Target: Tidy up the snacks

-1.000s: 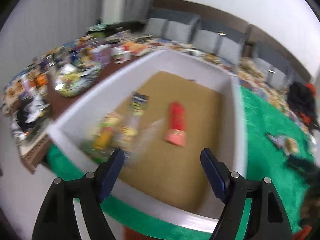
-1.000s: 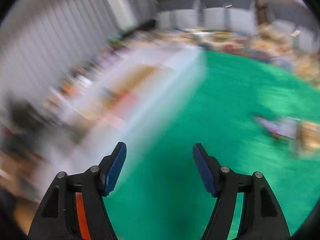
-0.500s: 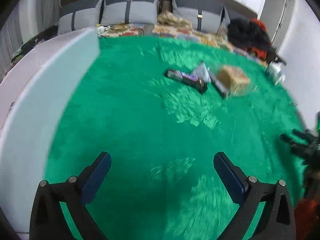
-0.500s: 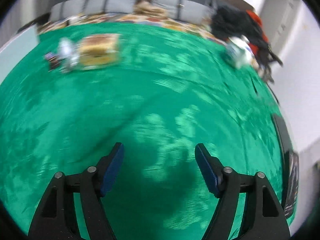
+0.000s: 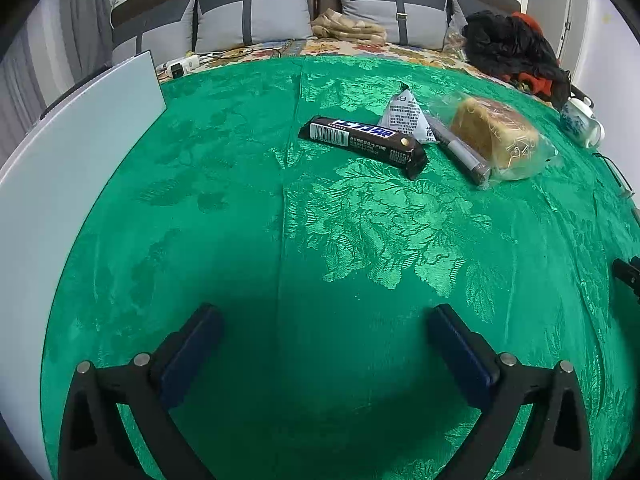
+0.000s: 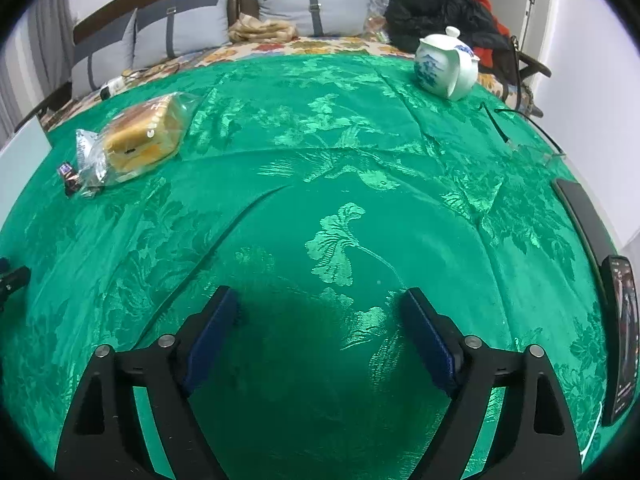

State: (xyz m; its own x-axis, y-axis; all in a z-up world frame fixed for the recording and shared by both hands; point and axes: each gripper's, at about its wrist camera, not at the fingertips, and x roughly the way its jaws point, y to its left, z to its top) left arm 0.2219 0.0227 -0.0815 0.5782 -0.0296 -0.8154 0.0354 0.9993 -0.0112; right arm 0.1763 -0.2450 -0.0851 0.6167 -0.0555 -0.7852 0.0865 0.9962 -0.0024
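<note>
A dark chocolate bar (image 5: 362,142) lies on the green tablecloth (image 5: 320,240), with a white triangular packet (image 5: 404,114), a thin dark stick pack (image 5: 460,150) and a bagged bread loaf (image 5: 494,132) beside it. The loaf also shows in the right wrist view (image 6: 140,138) at the far left. My left gripper (image 5: 320,320) is open and empty, well short of the snacks. My right gripper (image 6: 320,304) is open and empty over bare cloth. The white box wall (image 5: 68,168) stands at the left.
A white and blue teapot (image 6: 446,64) stands at the far right of the table. A phone (image 6: 622,332) and a dark flat device (image 6: 580,220) lie at the right edge. Cushions and dark clothes sit on the sofa behind.
Both grippers swung away from the white box and its snacks to face the green tablecloth. The left view now settles on the snack cluster; both stay open.
</note>
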